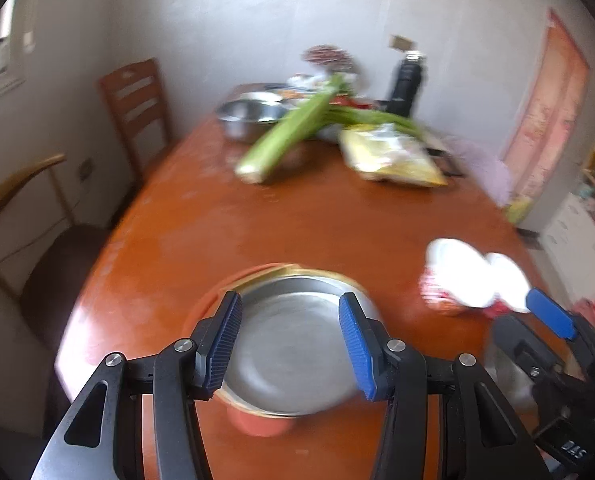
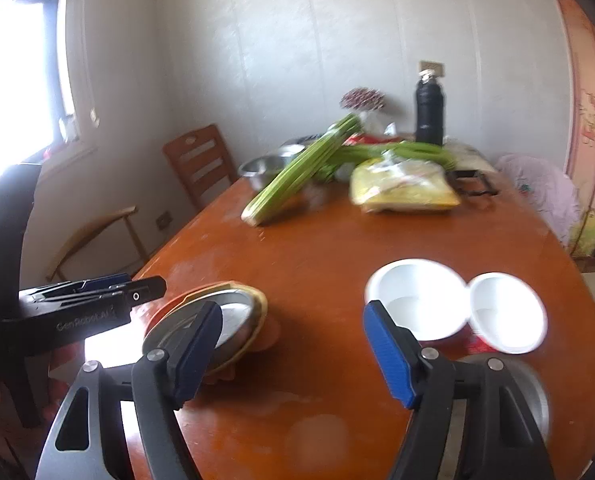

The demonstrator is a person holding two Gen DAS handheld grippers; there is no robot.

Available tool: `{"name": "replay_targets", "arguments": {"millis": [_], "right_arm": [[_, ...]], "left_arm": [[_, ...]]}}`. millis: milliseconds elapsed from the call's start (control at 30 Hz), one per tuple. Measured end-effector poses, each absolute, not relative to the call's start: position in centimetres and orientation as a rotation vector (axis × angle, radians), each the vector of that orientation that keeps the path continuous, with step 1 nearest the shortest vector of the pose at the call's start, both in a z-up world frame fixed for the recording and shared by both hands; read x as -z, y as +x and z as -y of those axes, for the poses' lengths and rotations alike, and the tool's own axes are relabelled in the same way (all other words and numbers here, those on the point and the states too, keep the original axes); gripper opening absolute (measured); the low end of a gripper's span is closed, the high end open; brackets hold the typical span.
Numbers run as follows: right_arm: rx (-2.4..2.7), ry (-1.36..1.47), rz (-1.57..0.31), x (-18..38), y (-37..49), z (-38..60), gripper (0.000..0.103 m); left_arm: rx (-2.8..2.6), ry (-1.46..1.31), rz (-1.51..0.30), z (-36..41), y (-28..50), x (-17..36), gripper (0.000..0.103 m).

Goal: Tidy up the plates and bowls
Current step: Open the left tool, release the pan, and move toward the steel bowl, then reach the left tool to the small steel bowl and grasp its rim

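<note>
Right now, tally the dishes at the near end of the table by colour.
White bowls: 2
Steel dishes: 2, one under the right tongs
Yellow-rimmed plate: 1
Orange dish: 1 visible, beneath the stack
Total: 6

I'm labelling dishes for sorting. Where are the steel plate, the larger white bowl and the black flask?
steel plate (image 1: 293,344): left wrist view, on its flat centre.
larger white bowl (image 2: 417,300): right wrist view, on its inner wall.
black flask (image 2: 429,114): right wrist view, on the middle of its body.
</note>
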State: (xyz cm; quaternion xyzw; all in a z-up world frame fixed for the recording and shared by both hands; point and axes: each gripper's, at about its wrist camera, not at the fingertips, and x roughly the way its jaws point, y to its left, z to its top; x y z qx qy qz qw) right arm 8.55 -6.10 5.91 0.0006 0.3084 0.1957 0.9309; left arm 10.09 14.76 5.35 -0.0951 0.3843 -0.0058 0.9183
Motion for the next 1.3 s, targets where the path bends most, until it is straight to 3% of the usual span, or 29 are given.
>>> {"name": "replay_targets", "arguments": {"millis": [767,1033,1300], "right_arm": [[-0.195,0.069,-0.437,-11.5,3.9,21.5,0.084],[-0.169,0.105,-0.42,-11.6,3.4,25.5,0.087],[-0.139,0.08,-0.553,-7.8,3.9,27.6,0.087]], "left_arm": [[0.31,-0.092,-0.725,2.1,10.1,-10.8,0.052],[0.332,-0.07,-0.764,4.7,10.4,-9.6,0.052],[0.311,-0.02,-0.862,6.9,11.0,-5.5,0.052]]}}
